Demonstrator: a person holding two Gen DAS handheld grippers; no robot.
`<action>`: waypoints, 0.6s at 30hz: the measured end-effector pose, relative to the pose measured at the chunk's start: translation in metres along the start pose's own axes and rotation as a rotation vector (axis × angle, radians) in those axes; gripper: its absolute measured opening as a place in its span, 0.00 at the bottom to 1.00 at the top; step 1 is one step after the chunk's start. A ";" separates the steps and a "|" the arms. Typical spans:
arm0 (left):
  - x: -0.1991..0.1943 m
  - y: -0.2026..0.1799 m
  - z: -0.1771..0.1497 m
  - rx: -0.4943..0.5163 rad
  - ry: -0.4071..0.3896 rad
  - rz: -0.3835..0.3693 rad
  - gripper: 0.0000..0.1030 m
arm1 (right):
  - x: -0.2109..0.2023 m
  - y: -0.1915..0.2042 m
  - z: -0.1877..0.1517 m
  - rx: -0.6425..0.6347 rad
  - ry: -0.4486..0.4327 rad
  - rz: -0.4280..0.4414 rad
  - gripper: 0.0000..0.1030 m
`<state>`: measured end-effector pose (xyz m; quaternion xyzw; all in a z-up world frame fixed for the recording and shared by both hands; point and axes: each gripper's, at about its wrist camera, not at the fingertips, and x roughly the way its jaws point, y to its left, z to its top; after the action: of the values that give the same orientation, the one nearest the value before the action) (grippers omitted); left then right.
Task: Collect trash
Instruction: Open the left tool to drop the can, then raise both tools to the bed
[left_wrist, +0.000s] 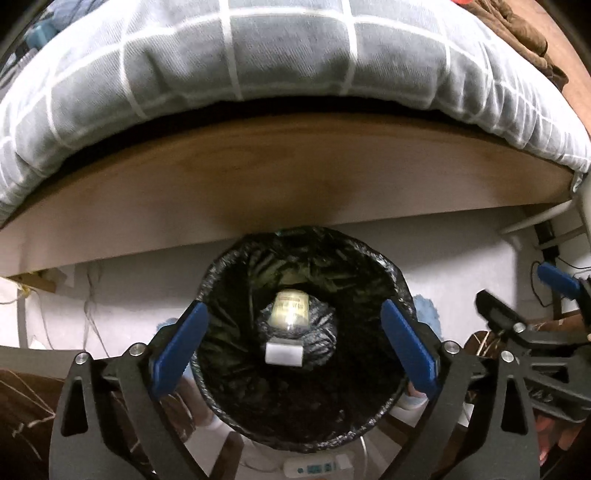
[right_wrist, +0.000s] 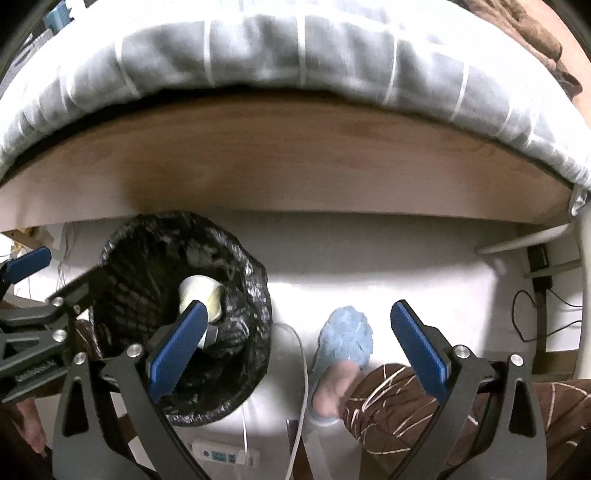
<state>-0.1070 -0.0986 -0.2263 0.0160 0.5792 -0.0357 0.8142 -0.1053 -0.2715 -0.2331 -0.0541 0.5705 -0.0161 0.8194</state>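
Observation:
A round bin lined with a black bag (left_wrist: 229, 258) stands on the white floor against the bed frame. A pale plastic bottle (left_wrist: 288, 310) with a white cap lies at its bottom, free of any finger. My left gripper (left_wrist: 294, 305) hangs straight over the bin mouth, jaws wide open and empty. In the right wrist view the bin (right_wrist: 251, 273) sits at the left with the bottle (right_wrist: 199, 290) inside. My right gripper (right_wrist: 299, 304) is open and empty over the floor to the bin's right. One blue finger (right_wrist: 29, 264) of the left gripper shows at the far left.
A wooden bed frame (left_wrist: 295, 173) with a grey checked duvet (left_wrist: 288, 55) runs across the back. A person's foot in a fluffy blue slipper (right_wrist: 347, 332) and a brown patterned trouser leg (right_wrist: 399, 406) stand right of the bin. A white cable (right_wrist: 304, 369) and a small white device (right_wrist: 221, 455) lie on the floor.

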 end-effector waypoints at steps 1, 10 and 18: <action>-0.001 0.000 0.001 0.005 -0.005 0.007 0.93 | -0.004 0.000 0.003 -0.002 -0.017 0.000 0.93; -0.029 0.014 0.013 -0.027 -0.063 0.031 0.94 | -0.038 -0.004 0.021 -0.001 -0.128 -0.002 0.93; -0.067 0.030 0.027 -0.078 -0.139 0.033 0.94 | -0.072 -0.013 0.038 0.015 -0.219 0.003 0.93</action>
<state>-0.1012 -0.0682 -0.1548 -0.0086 0.5221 -0.0006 0.8529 -0.0944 -0.2758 -0.1516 -0.0486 0.4772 -0.0133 0.8773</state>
